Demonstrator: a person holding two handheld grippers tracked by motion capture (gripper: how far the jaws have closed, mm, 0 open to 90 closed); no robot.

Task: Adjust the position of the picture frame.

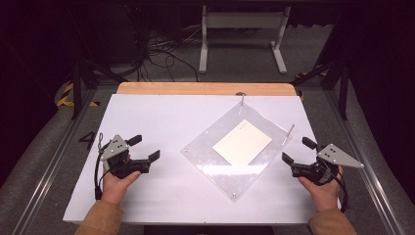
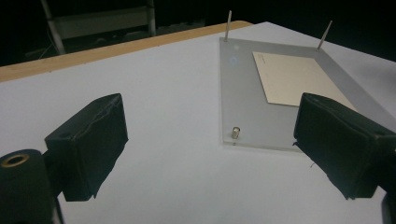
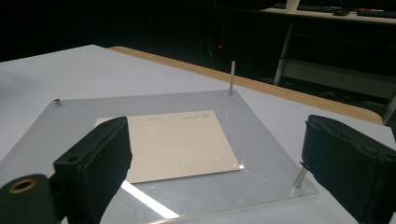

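A clear acrylic plate (image 1: 244, 178) lies cornerwise on the white table (image 1: 147, 112), with a cream square card (image 1: 242, 142) on its middle. Two tall thin pins (image 1: 241, 104) (image 1: 290, 132) stand at its far and right corners, and short studs (image 1: 234, 195) sit at the other corners. My left gripper (image 1: 145, 147) hovers open and empty to the left of the plate, facing its near stud (image 2: 236, 133). My right gripper (image 1: 297, 151) stands open and empty just off the plate's right corner. In the right gripper view the card (image 3: 173, 144) and plate (image 3: 259, 135) lie ahead of the open jaws.
A wooden strip (image 1: 205, 88) runs along the table's far edge. Beyond it are a white stand (image 1: 242, 34) and loose cables (image 1: 161, 54) on the floor. Metal rails (image 1: 49, 161) flank the table. Bare white surface spreads left of the plate.
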